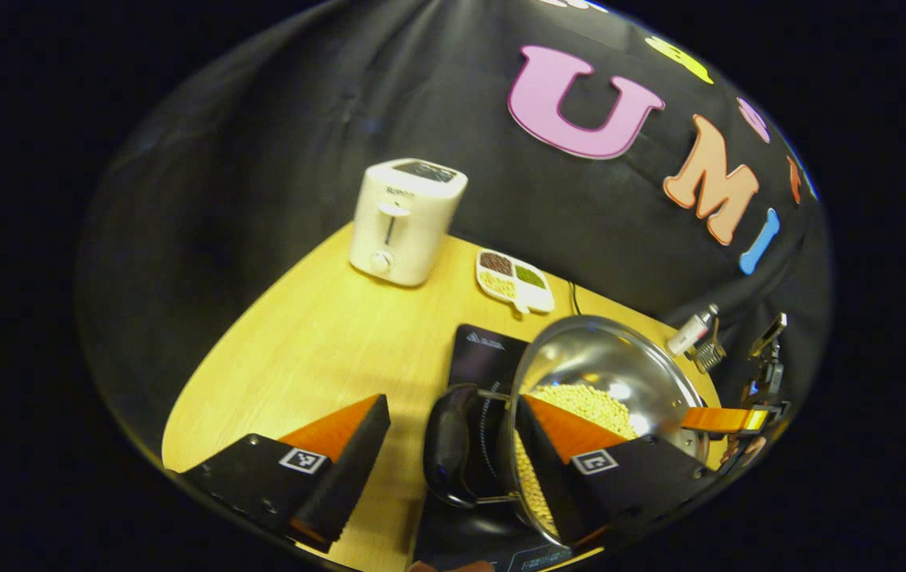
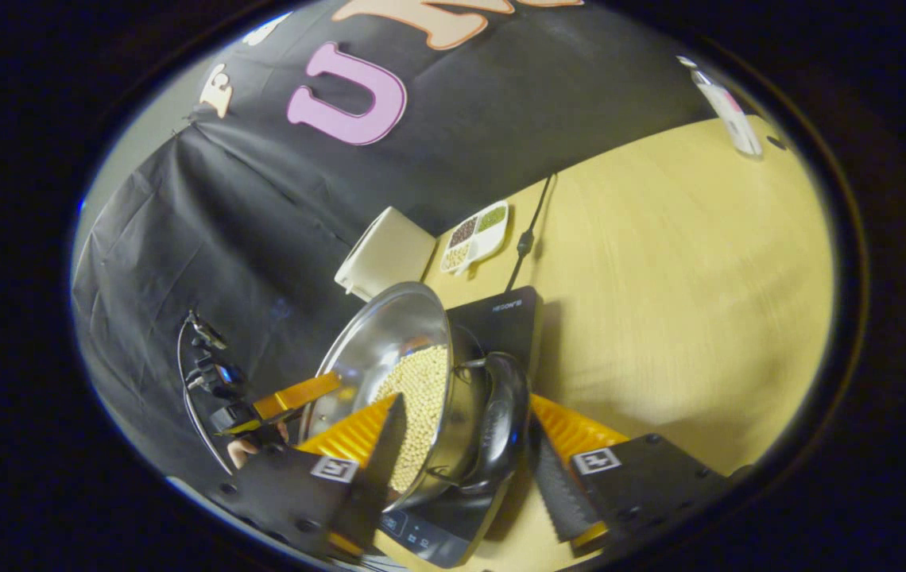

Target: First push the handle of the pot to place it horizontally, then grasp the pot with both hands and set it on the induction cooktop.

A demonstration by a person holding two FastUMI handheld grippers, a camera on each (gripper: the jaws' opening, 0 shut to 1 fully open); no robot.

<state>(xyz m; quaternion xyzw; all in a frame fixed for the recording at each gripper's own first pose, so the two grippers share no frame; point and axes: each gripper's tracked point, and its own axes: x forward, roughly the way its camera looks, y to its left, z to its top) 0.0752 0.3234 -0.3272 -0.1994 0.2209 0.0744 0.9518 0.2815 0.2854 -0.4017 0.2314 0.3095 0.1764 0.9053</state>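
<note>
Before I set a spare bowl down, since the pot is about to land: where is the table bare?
Bare wood lies left of the induction cooktop, in front of the toaster, and on the wide stretch right of the cooktop toward the bottle. It is crowded around the pot, the cooktop and the divided dish.

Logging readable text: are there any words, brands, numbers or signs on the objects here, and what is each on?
White toaster: small brand mark on its front, too blurred to read.
Black induction cooktop: pale logo line near its far edge and control-panel print at its near edge, both too small to read.
Left gripper, right gripper: square coded markers, no words.
Nothing can be quoted.
</note>
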